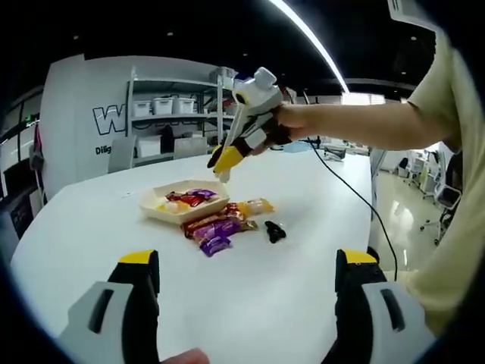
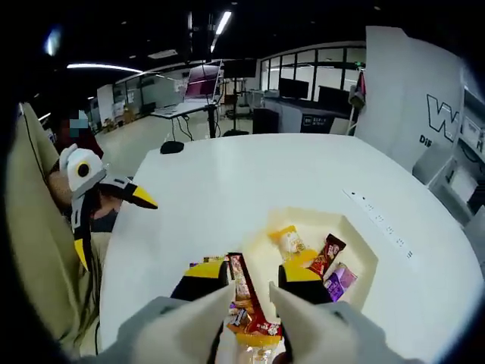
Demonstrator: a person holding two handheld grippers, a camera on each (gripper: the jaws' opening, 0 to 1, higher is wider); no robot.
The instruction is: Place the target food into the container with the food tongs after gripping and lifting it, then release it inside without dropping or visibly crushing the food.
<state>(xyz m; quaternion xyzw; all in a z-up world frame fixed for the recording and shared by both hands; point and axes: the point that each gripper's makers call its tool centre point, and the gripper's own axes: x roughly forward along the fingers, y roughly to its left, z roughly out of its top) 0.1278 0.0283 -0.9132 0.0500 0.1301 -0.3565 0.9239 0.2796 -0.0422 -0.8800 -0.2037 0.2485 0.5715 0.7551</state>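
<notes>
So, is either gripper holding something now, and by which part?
Nothing is held, it seems. The left gripper is open and empty; the right gripper hovers open above a snack bar lying on the table.

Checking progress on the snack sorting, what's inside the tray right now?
The tray holds several wrapped snacks: a yellow packet, a red-brown bar, and a purple packet. The right claw covers its near edge.

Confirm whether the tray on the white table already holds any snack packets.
Yes: in the left gripper view, several wrapped snacks lie inside the tray, with more beside it.
</notes>
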